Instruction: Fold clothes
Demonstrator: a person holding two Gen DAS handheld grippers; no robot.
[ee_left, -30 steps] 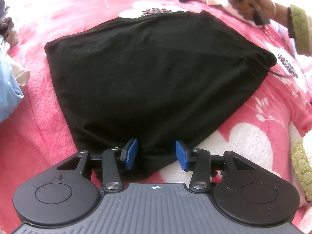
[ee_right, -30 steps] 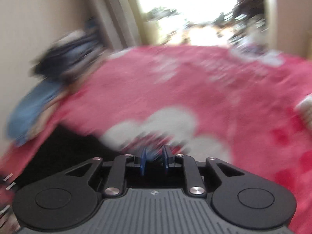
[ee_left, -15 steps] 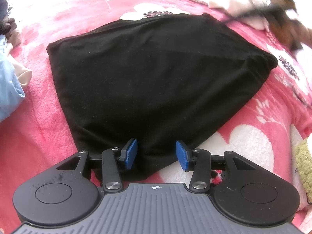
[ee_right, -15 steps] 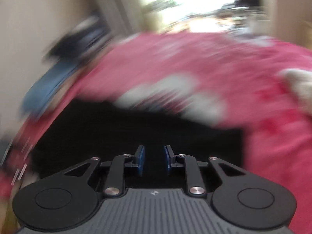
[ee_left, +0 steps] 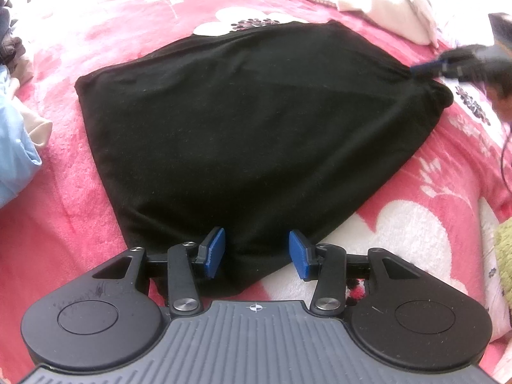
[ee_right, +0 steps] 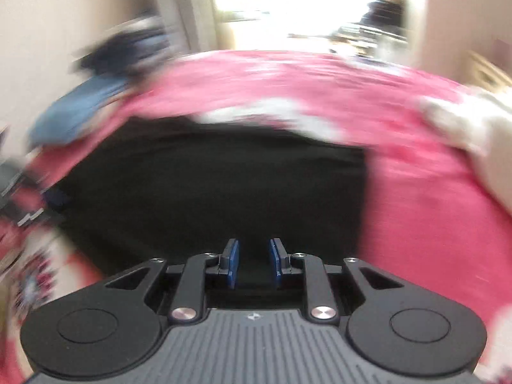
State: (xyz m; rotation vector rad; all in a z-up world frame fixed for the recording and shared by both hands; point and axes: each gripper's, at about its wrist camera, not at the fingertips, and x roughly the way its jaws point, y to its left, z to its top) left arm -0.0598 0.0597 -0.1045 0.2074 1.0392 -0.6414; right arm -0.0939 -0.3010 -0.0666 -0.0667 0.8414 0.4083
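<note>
Daylight is flooding in at 12 o'clock, blowing out the window (ee_right: 307, 3) in the right wrist view, where motion blur is smearing the pink blanket (ee_right: 416, 192); the left wrist view is staying sharp, fisheye bending its edges.

The black garment (ee_left: 256, 134) is soft matt cloth, finely knit and faintly creased. It lies on a plush, fleecy pink blanket (ee_left: 96, 192) printed with white flowers. The left tongs (ee_left: 256, 252) have matt black plastic arms, bright metal rivets, blue rubbery pads (ee_left: 215, 251) and a ribbed grey body. Pale blue cloth (ee_left: 12, 147) looks smooth.
</note>
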